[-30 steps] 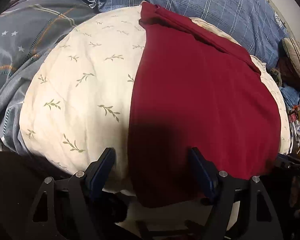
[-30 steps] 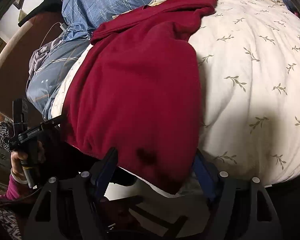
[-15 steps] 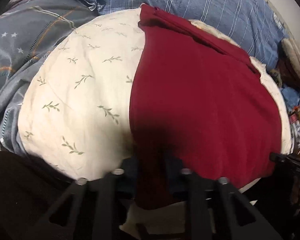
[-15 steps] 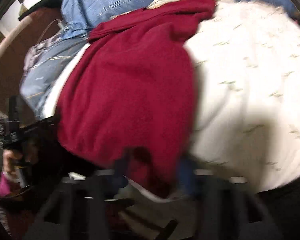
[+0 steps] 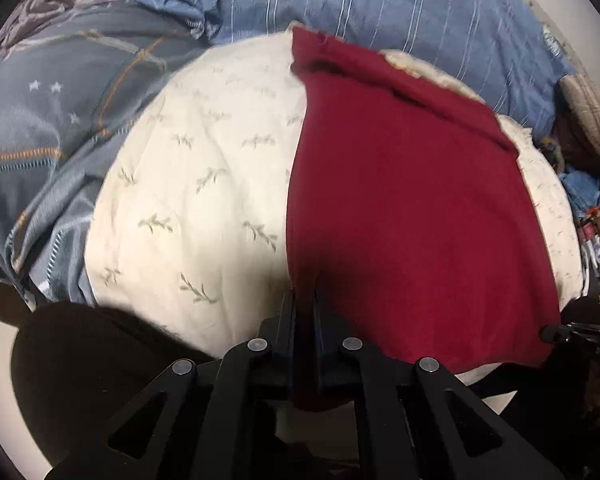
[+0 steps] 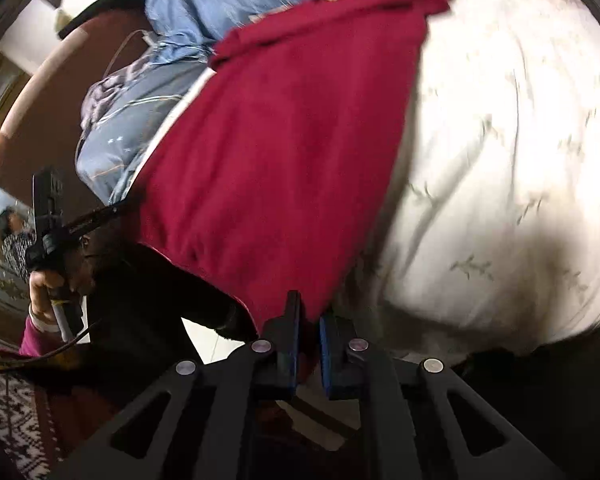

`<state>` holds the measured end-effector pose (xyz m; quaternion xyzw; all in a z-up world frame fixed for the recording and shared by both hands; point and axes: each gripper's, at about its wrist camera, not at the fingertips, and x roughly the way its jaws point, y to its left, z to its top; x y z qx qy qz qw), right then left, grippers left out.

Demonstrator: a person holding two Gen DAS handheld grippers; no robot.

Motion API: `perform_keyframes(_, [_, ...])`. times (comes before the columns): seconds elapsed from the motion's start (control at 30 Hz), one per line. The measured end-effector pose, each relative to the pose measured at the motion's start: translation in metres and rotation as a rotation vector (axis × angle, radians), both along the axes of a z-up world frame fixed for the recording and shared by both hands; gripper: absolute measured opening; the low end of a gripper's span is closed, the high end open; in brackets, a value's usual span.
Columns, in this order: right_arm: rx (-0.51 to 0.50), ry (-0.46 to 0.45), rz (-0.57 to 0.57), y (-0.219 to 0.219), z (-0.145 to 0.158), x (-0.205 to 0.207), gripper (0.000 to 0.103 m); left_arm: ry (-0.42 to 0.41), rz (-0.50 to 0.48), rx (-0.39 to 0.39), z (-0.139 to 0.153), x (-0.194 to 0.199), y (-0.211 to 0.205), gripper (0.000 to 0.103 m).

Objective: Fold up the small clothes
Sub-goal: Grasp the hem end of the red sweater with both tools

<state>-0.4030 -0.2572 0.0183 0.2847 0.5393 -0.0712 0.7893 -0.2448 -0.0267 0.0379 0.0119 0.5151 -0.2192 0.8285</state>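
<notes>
The left gripper (image 5: 304, 300) stood at six o'clock in its own view, jaws drawn together on the near hem of the red garment (image 5: 400, 208); the pinched cloth was dark and its fold could not be read. The right gripper (image 6: 309, 320) likewise sat at six o'clock in its view, blue pads nearly closed on the garment's near corner with the jaws easing slightly apart, red cloth between them; that view was blurred throughout. The garment lay spread on the cream leaf-print quilt (image 5: 188, 184), running from six o'clock up toward twelve, its far edge doubled over in a ridge. Its near hem hung past the quilt's edge, partly concealed by the gripper frames. A dark mass at eight o'clock in the left view could not be identified. Beyond the quilt lay blue striped bedding (image 5: 380, 4), cut off by the lens rim. At nine o'clock in the right view a hand (image 6: 42, 284) held the other device.
</notes>
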Motion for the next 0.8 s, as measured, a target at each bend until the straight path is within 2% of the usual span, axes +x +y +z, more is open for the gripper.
perform_keyframes(0.07, [0.041, -0.001, -0.026, -0.004, -0.004, -0.001, 0.015, -0.003, -0.001, 0.011, 0.001, 0.003, -0.006, 0.006])
perform_keyframes(0.1, [0.049, -0.002, -0.030, -0.005, -0.005, -0.002, 0.020, -0.006, -0.001, 0.020, 0.001, 0.004, -0.008, 0.007])
perform_keyframes(0.17, [0.065, 0.000, -0.019, -0.002, -0.008, -0.001, 0.032, 0.007, 0.004, 0.024, -0.001, 0.007, -0.010, 0.008])
perform_keyframes(0.2, [0.078, -0.001, -0.008, 0.001, -0.011, 0.001, 0.044, 0.014, 0.012, 0.031, -0.004, 0.008, -0.011, 0.010])
perform_keyframes(0.23, [0.086, -0.001, -0.004, 0.002, -0.012, 0.000, 0.051, 0.017, 0.014, 0.037, -0.005, 0.010, -0.012, 0.014])
perform_keyframes(0.27, [0.090, 0.003, 0.002, 0.004, -0.014, 0.001, 0.051, 0.022, 0.014, 0.044, -0.007, 0.012, -0.014, 0.023])
perform_keyframes(0.33, [0.074, 0.006, 0.013, 0.008, -0.015, 0.003, 0.049, 0.034, 0.009, 0.048, -0.010, 0.013, -0.017, 0.032])
perform_keyframes(0.4, [0.072, -0.002, 0.012, 0.007, -0.015, 0.006, 0.045, 0.036, 0.007, 0.049, -0.012, 0.014, -0.020, 0.035])
perform_keyframes(0.43, [0.071, -0.008, 0.009, 0.006, -0.014, 0.006, 0.037, 0.038, 0.008, 0.050, -0.014, 0.015, -0.020, 0.036])
perform_keyframes(0.5, [0.055, -0.014, 0.017, 0.007, -0.011, 0.008, 0.022, 0.034, 0.004, 0.057, -0.016, 0.015, -0.023, 0.036])
perform_keyframes(0.53, [0.047, -0.021, 0.024, 0.008, -0.009, 0.008, 0.021, 0.031, 0.001, 0.059, -0.016, 0.016, -0.023, 0.033])
perform_keyframes(0.57, [0.044, -0.028, 0.029, 0.009, -0.007, 0.009, 0.021, 0.029, -0.005, 0.054, -0.016, 0.015, -0.023, 0.026])
perform_keyframes(0.6, [0.043, -0.035, 0.034, 0.009, -0.006, 0.009, 0.021, 0.028, -0.007, 0.053, -0.016, 0.014, -0.024, 0.025])
perform_keyframes(0.8, [0.034, -0.034, 0.037, 0.012, -0.007, 0.013, 0.021, 0.012, -0.005, 0.068, -0.017, 0.012, -0.025, 0.022])
